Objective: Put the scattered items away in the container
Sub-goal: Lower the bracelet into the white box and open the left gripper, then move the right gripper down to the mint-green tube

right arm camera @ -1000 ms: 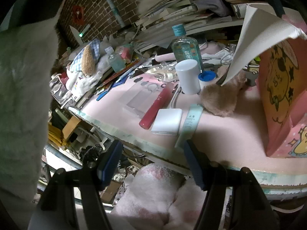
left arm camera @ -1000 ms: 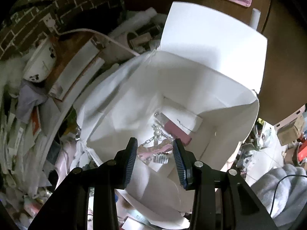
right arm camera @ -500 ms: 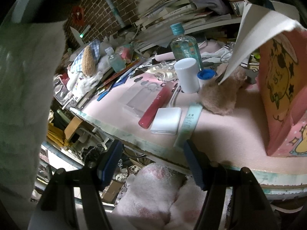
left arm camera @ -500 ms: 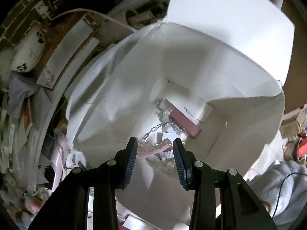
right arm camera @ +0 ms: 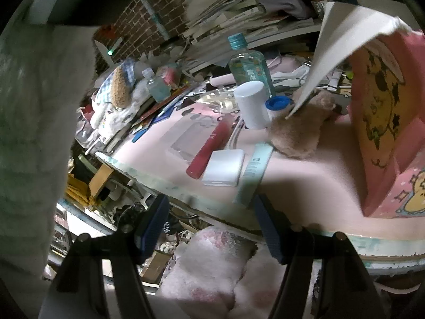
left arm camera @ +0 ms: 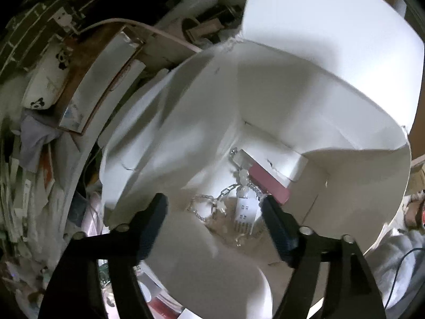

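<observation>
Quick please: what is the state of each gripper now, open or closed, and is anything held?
Left gripper: fingers opening above the paper bag, holding nothing; the chain charm lies inside the bag.
Right gripper: open, empty, before the table.

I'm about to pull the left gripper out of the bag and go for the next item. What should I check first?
1. Left gripper letting go: ok, jaws opening, nothing pressed between the pads.
2. Chain charm dropped: ok, it lies on the bag floor.
3. Bag mouth free for withdrawal: ok, walls stand apart from the fingers.
4. Right gripper free: ok, open and holding nothing.
5. Items left on the table: not ok, red tube, white pad and white cylinder remain.
6. Bag stability: cannot tell.
</observation>
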`<state>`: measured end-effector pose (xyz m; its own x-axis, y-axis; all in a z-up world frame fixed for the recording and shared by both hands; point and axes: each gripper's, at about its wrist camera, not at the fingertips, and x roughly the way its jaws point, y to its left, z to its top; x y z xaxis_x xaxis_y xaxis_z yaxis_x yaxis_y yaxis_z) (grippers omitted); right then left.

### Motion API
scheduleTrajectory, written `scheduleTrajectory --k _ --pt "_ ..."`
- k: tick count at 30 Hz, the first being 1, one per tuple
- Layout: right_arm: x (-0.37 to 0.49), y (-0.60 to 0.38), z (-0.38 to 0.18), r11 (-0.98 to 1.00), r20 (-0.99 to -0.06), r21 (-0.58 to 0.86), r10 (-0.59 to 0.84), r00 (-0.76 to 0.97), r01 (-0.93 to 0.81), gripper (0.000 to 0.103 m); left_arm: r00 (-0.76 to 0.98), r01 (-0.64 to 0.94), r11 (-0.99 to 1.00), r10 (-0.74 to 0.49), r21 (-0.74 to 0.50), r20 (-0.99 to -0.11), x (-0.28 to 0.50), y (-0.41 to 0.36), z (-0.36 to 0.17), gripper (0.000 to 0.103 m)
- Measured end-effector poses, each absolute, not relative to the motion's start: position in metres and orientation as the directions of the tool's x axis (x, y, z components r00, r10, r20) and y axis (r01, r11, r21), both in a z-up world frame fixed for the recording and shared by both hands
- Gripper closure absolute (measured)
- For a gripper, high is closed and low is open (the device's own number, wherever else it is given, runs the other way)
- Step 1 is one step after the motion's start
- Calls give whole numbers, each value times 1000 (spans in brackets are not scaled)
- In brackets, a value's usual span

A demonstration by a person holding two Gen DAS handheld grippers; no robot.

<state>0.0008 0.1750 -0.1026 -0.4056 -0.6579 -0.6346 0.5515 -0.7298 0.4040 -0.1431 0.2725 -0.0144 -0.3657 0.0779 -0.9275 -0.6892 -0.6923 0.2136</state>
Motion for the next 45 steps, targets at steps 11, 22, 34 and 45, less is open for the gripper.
scheduleTrajectory --k 11,22,34,45 --pt "-3 177 -105 -747 -643 398 -641 -419 532 39 -388 -682 -718 194 138 -901 -132 261 29 13" --pt "1 170 -103 -812 -652 311 -560 -512 493 41 -572 -602 -780 275 168 -772 -102 194 87 8" --pt "6 164 -115 -892 -649 196 -430 -627 408 64 -718 -397 -907 212 139 -663 -45 67 61 7" --pt "7 157 -120 -934 -623 53 -307 -720 353 72 -753 -288 -957 201 38 -627 -14 -1 -8 7"
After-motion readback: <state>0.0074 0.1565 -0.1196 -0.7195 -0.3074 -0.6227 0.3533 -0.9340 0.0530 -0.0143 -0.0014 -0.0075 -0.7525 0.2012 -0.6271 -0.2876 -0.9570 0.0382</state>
